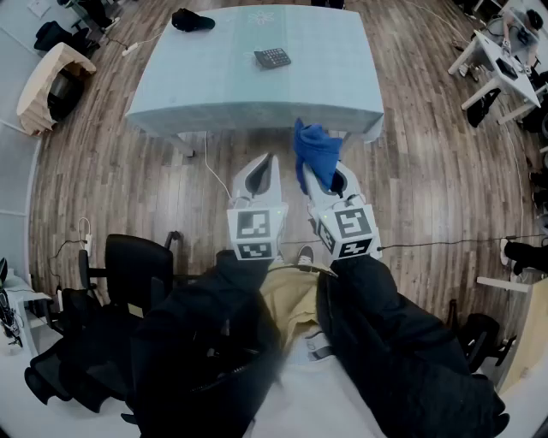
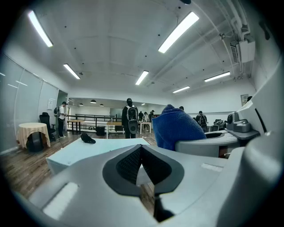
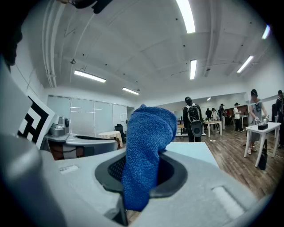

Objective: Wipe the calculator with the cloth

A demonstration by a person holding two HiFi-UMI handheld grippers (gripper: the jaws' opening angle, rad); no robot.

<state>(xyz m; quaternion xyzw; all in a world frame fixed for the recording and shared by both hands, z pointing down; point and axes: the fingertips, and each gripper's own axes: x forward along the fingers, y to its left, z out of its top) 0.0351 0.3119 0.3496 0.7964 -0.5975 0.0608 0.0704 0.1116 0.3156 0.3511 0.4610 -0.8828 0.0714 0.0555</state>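
Observation:
A dark calculator (image 1: 272, 58) lies on the far middle of a table (image 1: 214, 85) covered in pale blue. Both grippers are held over the wooden floor, short of the table's near edge. My right gripper (image 1: 332, 178) is shut on a blue cloth (image 1: 314, 152), which stands up out of its jaws and droops over them (image 3: 146, 150). My left gripper (image 1: 266, 164) is beside it, shut, with nothing between its fingers (image 2: 131, 164). From the left gripper view the blue cloth (image 2: 177, 128) shows to the right. The calculator is not visible in either gripper view.
A black item (image 1: 192, 20) lies at the table's far left corner. A black office chair (image 1: 128, 265) stands at lower left, a draped round table (image 1: 51, 85) at left, white desks (image 1: 501, 68) at right. Cables cross the floor. People stand beyond the table (image 2: 129, 117).

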